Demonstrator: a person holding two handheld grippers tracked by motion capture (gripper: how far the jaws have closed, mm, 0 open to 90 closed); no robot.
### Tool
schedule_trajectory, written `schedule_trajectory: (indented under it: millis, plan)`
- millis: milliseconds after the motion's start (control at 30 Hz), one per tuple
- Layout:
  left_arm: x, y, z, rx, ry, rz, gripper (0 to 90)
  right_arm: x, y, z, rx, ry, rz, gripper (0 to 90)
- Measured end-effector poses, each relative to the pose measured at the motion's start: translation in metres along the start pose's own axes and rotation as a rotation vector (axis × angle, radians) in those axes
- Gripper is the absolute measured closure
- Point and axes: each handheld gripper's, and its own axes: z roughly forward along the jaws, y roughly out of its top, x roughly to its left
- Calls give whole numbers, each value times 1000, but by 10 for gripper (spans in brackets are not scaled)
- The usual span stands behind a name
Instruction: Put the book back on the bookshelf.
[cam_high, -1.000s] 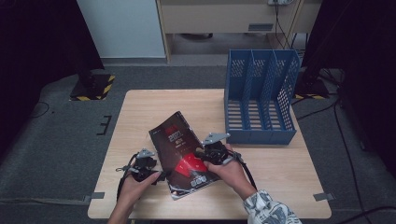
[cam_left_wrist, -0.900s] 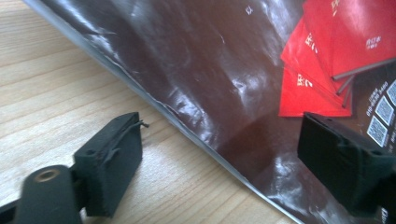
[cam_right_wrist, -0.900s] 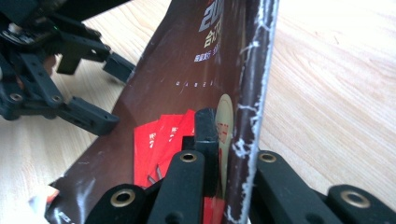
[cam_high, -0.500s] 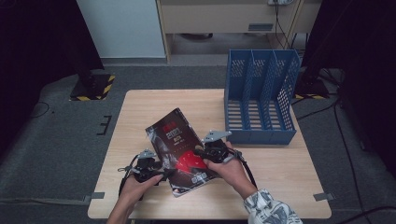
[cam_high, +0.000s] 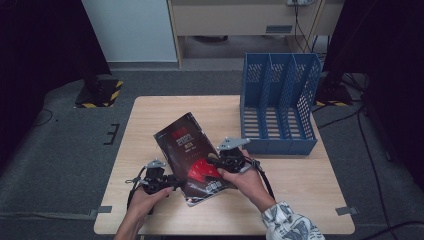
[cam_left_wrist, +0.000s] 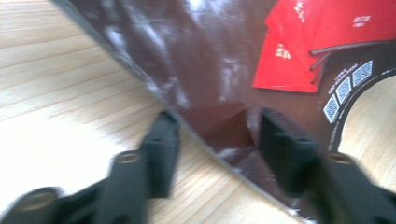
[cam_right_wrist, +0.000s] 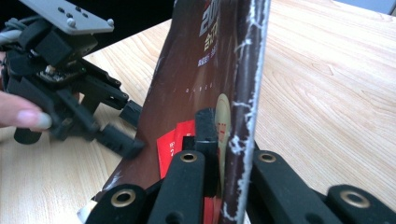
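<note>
A thin book (cam_high: 192, 150) with a dark brown cover and a red patch is held tilted above the wooden table (cam_high: 150, 115). My right gripper (cam_high: 215, 162) is shut on its right edge; in the right gripper view the jaws clamp the worn spine (cam_right_wrist: 243, 93). My left gripper (cam_high: 177, 184) is at the book's lower left edge. Its jaws have just been closing, and the cover's edge (cam_left_wrist: 210, 70) lies between the fingers (cam_left_wrist: 161, 144) with a gap on either side. The left gripper (cam_right_wrist: 128, 126) also appears beside the cover in the right gripper view.
A blue three-slot file rack (cam_high: 277, 105) stands upright at the table's far right. Bare wood stretches left of the book and along the front edge. Dark floor and a pale cabinet (cam_high: 132, 30) lie beyond the table.
The book has shifted slightly left, so its lower edge now sits between the left gripper's jaws, which stand narrower than before. The right hand's grip looks unchanged.
</note>
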Motion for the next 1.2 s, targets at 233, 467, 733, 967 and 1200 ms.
schedule_trajectory:
  millis: [233,467,733,967,1200]
  plan:
    - [5,4,1,15,-16,-32,785,-2,-2,3,22,1,-9,870]
    - [2,8,-3,27,-16,-2,866,-2,-1,1,31,15,-27,855]
    - [-2,10,-5,17,-5,24,872,-3,5,-4,61,24,-73,824]
    - [-5,13,-8,-7,17,60,877,-5,7,-8,50,28,-70,801]
    - [-11,16,-12,-35,37,98,879,-7,14,-16,15,36,-68,767]
